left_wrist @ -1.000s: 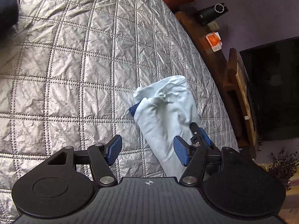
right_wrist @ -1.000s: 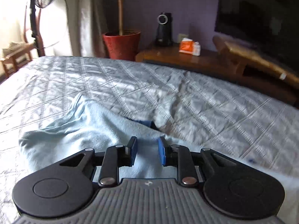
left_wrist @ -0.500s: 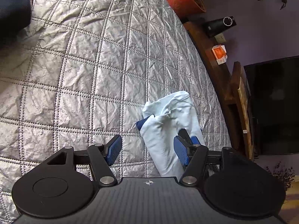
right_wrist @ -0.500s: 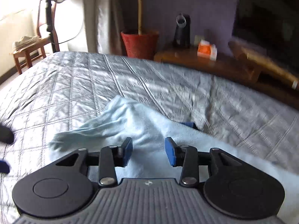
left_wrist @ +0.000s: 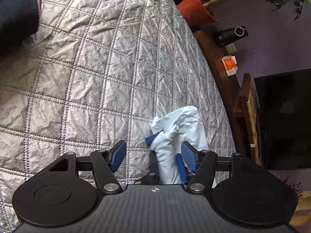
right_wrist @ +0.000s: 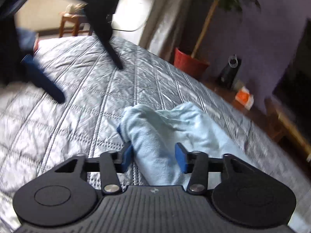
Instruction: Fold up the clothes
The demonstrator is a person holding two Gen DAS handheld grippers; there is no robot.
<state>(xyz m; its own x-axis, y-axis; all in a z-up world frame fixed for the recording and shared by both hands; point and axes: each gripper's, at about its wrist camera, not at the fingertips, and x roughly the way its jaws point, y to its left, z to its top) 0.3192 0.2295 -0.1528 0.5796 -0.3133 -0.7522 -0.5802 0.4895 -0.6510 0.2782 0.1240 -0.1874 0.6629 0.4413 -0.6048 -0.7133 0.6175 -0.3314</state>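
We see both grippers angled down over the bed [left_wrist: 101,73], the right view tilted and blurred. The grey quilted bed fills the left and centre of both frames; a red pot [left_wrist: 196,6], a wooden shelf [left_wrist: 217,58] and a dark screen [left_wrist: 283,116] line the right edge against a purple wall.

The left gripper [left_wrist: 153,156] stands wide, released, with bare quilt between its fingers and the pale blue cloth [left_wrist: 182,130] at its right finger; whether that finger touches the cloth we cannot tell. The cloth lies bunched at lower centre-right, near the bed's edge.

The right gripper [right_wrist: 154,160] is parted, and a fold of the cloth [right_wrist: 165,134] runs between its fingers. It looks unclamped, though blur leaves that uncertain.
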